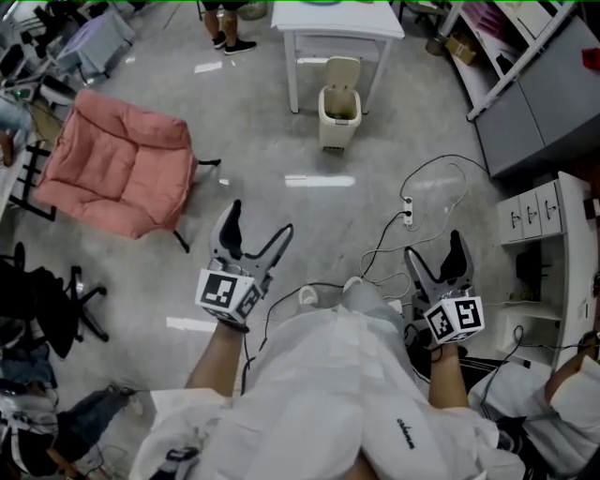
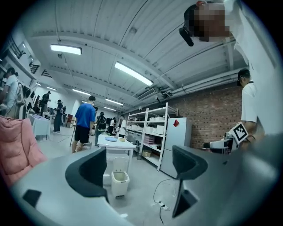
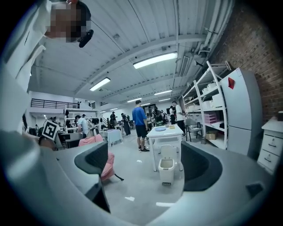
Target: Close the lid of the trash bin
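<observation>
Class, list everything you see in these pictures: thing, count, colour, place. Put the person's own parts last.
bin: one, cream, lid up, on the floor before the table
table: one, white, behind the bin
chair: one, pink, floor at left
cables: several, black and white, floor at right
drawers: one unit, white, far right
shelves: one rack, white, right of the table
bystander: one, blue shirt, near the table
left tool: one, grey-black, open, empty
right tool: one, grey-black, open, empty

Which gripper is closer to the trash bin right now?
Left, narrowly. The left gripper hangs short of the trash bin, offset left; the right gripper sits further back, offset right.
</observation>
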Demonstrator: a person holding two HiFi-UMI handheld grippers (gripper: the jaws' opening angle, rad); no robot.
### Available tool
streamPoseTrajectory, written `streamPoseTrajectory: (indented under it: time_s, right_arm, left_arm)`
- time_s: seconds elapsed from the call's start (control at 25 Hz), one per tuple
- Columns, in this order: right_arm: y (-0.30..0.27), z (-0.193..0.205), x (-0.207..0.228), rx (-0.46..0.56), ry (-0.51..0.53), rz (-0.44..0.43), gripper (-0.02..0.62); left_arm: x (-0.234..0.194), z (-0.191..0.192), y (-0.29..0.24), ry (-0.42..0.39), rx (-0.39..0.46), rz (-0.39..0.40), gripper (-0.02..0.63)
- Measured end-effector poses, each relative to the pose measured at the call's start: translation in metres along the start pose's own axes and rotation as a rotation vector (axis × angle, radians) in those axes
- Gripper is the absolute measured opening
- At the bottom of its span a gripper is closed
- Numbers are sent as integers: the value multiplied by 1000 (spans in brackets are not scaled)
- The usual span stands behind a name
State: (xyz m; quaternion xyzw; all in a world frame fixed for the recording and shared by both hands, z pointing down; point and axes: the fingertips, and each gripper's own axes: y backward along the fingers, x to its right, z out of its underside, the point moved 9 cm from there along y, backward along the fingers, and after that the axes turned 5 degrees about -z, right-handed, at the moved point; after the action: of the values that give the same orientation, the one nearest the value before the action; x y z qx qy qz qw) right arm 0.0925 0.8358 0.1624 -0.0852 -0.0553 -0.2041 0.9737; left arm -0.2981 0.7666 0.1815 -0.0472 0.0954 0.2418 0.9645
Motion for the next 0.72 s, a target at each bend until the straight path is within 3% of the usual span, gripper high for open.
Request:
streamPoseTrajectory:
  time_s: [0.44,0.72]
  right_arm:
    - [-31,-1,3,9,-46,-31,506]
    - [-72,-2,27,16,-70,-70,506]
  left_arm:
    - [-9,-2,-13,-38,7,-11,443]
    - [-15,-8,-52,-56,4,-29,443]
